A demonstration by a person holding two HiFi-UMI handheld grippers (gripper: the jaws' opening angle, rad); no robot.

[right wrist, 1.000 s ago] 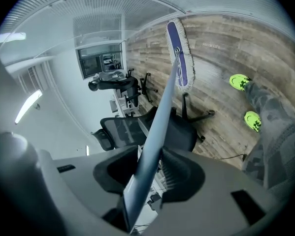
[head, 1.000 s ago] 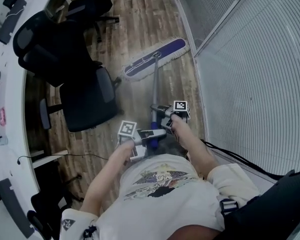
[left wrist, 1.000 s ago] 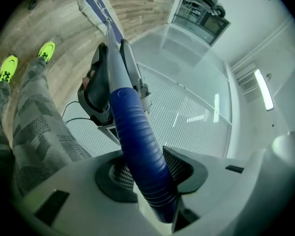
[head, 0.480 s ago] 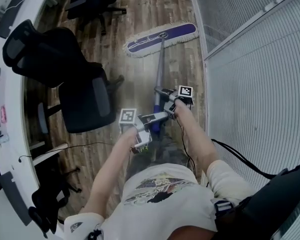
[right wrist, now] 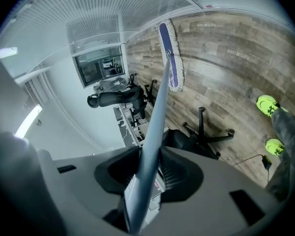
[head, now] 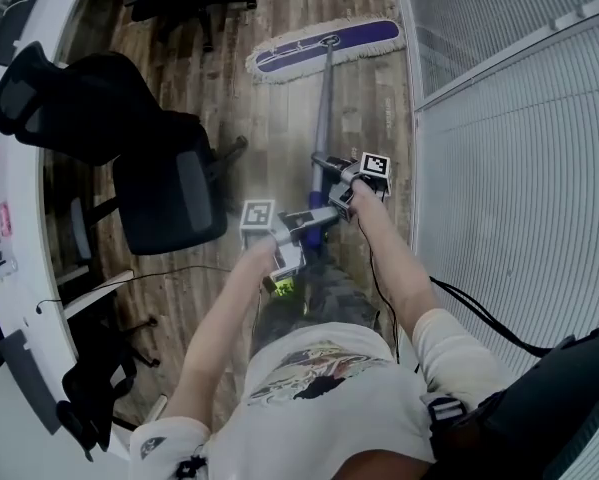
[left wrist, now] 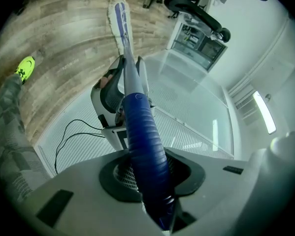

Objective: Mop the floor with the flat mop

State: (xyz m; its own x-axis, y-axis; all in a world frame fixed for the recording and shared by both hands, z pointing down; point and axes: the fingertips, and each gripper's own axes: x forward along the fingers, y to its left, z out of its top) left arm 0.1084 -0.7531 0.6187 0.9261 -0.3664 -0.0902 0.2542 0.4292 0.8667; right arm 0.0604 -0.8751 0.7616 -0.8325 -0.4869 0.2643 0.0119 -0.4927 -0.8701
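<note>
From where I stood, the flat mop [head: 322, 108] ran straight out ahead of the person, and both tools were on its shaft. The left tool [head: 314, 225] was nearest the body, its jaws clamped on the ribbed blue grip [left wrist: 142, 132] at the shaft's upper end; they had just been closing tighter, with that grip between them. The right tool [head: 328, 169] sat just further along, its jaws pressed on the bare grey handle [right wrist: 154, 112], and they too had just been drawing in on it. In the left tool view the other tool showed right beside it on the shaft. The mop head [head: 327, 44], purple with a white fringe, lay flat on the wooden floor [head: 279, 128] well ahead of both tools, set crosswise to the handle. Its right end lay close to the foot of the ribbed glass partition [head: 509, 168] along the right side. To the left, a black office chair [head: 164, 183] stood near the handle, with more chairs behind it against the curved white worktop [head: 24, 218]. Between the chairs and the partition a narrow lane of bare boards ran to the mop head. A thin cable [head: 129, 278] trailed over the floor by the worktop, and a yellow-green shoe [left wrist: 24, 68] showed below the tools.
</note>
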